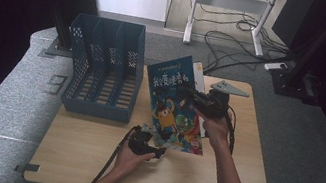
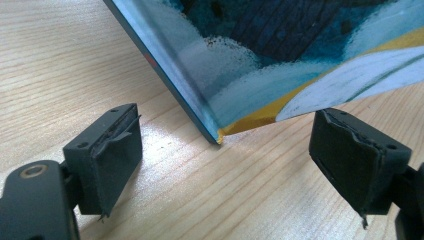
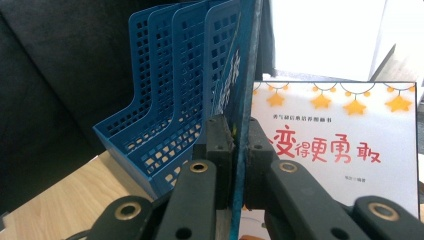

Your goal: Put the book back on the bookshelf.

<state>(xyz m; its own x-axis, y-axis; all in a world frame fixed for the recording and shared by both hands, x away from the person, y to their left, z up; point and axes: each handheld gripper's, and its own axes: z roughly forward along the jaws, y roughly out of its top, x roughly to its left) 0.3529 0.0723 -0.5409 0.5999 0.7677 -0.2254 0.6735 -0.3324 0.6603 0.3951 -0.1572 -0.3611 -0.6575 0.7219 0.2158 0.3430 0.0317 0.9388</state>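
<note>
A blue picture book [image 1: 174, 103] with a cartoon cover stands tilted over the table, and my right gripper [image 1: 194, 96] is shut on its right edge. The right gripper view looks along that thin book edge [image 3: 248, 75], clamped between the jaws of the right gripper [image 3: 240, 137]. My left gripper [image 1: 156, 143] sits low at the book's near-left corner. Its jaws are open in the left gripper view, where the left gripper [image 2: 225, 145] frames the book's corner [image 2: 280, 50] without touching it. The corner is at or just above the tabletop.
A blue slotted file rack [image 1: 104, 68] stands at the table's far left, its dividers [image 3: 170, 100] beside the held book. A white book with stars and red lettering [image 3: 340, 150] lies flat behind it. Wooden table [image 1: 87, 164], bare at the front. Cables on the floor beyond.
</note>
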